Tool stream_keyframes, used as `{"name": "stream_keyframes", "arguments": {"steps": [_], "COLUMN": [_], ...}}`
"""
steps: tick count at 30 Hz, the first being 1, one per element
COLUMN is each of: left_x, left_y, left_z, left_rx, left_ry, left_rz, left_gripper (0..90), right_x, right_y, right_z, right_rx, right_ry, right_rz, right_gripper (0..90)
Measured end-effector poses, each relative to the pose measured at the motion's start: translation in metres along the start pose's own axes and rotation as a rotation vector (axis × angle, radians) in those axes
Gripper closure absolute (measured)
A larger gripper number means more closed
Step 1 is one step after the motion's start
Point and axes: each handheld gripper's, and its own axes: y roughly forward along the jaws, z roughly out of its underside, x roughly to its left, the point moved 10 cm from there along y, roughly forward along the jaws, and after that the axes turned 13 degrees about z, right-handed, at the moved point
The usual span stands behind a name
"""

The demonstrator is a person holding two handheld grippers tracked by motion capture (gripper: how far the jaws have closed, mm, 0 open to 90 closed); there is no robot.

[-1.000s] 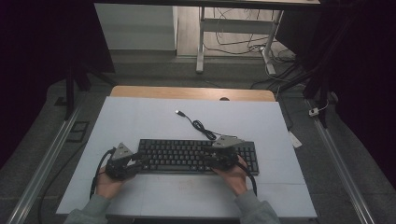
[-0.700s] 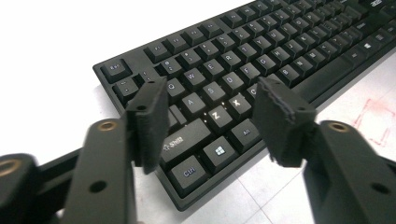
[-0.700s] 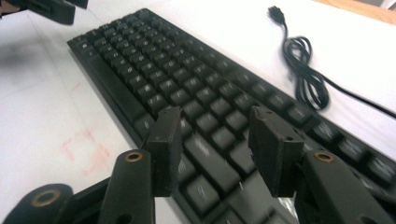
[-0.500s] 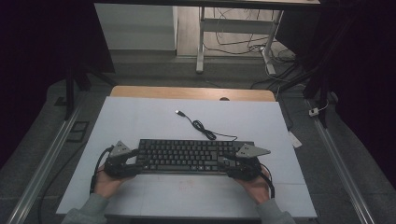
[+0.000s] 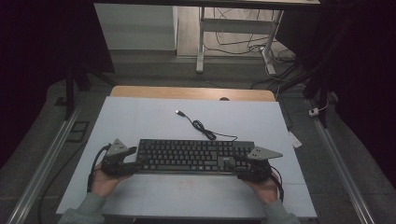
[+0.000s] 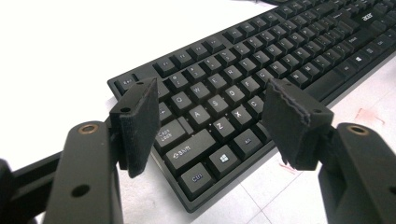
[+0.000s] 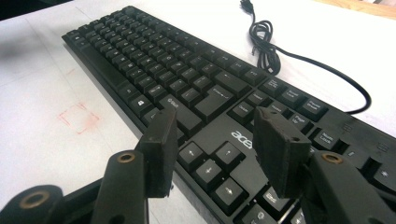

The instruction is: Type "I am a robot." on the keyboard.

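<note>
In the left gripper view the keyboard (image 6: 261,70) ran out past the top and right edges. In the right gripper view its numeric end was cut off at the right edge, part hidden behind the jaws. From above, the key legends were too small to read, and the person's forearms left the bottom edge.

The keyboard (image 5: 194,156) is black with white letters on its keys, and its coiled cable (image 5: 201,126) is black too. It lies on a pale grey-white table (image 5: 140,116) with a wooden brown edge at the far side. A faint red square (image 7: 78,117) is drawn on the tabletop. Both grippers have black jaws.
</note>
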Motion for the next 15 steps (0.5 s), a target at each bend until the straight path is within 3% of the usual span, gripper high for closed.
{"name": "stream_keyframes", "arguments": {"steps": [5, 15], "left_x": [-0.003, -0.023], "left_y": [-0.002, 0.006], "left_z": [-0.003, -0.011], "left_rx": [-0.005, 0.023], "left_ry": [-0.006, 0.039], "left_rz": [0.013, 0.080], "left_gripper": [39.6, 41.8], "right_x": [-0.001, 0.006], "right_y": [0.000, 0.004], "right_z": [0.000, 0.003], "right_rx": [-0.004, 0.000], "right_ry": [0.006, -0.014], "right_rz": [0.003, -0.005], "right_gripper": [50.3, 50.2]}}
